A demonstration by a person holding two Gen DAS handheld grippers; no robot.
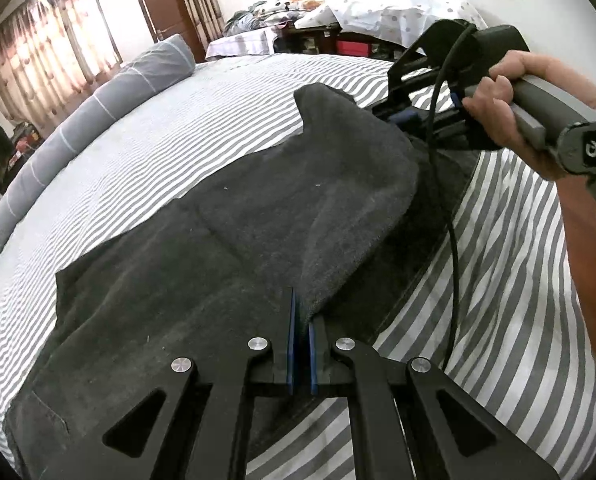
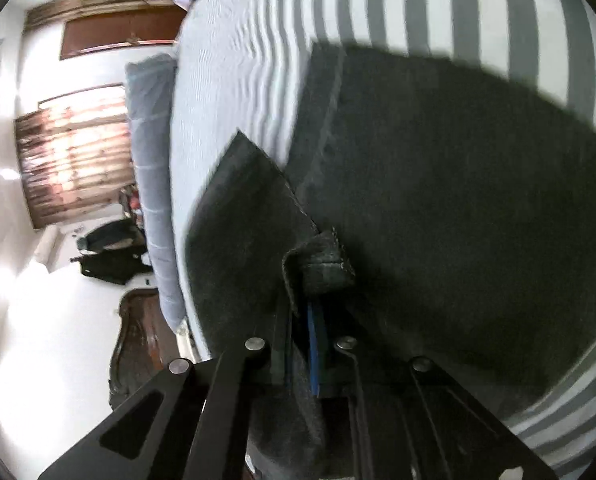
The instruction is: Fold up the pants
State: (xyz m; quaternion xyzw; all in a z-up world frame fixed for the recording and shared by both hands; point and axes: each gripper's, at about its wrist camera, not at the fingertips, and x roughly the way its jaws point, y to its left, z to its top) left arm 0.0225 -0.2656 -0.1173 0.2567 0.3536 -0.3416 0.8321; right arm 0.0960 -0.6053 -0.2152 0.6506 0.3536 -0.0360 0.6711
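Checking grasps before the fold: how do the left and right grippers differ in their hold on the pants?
The left gripper pinches a raised ridge of the pants; the right gripper grips a stitched hem corner. The left view is sharp; the right is blurred. Both have their jaws shut on the fabric over the striped sheet.

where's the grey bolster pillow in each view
Left wrist view: the grey bolster pillow runs diagonally along the bed's far edge, upper left.
Right wrist view: it stands nearly vertical, left of centre.
Shared landmark: the sunlit curtains behind it.
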